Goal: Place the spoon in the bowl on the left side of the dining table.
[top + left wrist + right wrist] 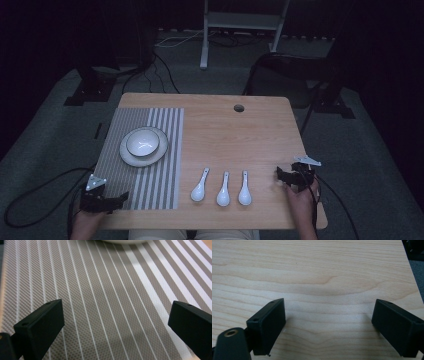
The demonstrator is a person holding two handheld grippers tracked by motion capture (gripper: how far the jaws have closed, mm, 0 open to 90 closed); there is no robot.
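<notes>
Both grippers sit at the near edge of the wooden table (260, 125). Left gripper (117, 200) rests at the near left corner, over the near edge of the striped placemat (150, 185); in the left gripper view its jaws stand spread wide with only the placemat weave (105, 302) between them. Right gripper (282, 176) sits near the right edge, held by the person's right hand (302, 197); in the right gripper view its jaws are likewise spread wide over bare wood (324, 282), gripping nothing.

Three white spoons (222, 189) lie side by side between the grippers, close to the near edge, bowls toward the person. On the placement's far half, toward the far left corner, a white bowl (142, 142) sits inside a white plate (160, 152). A round cable hole (239, 108) marks the far edge
</notes>
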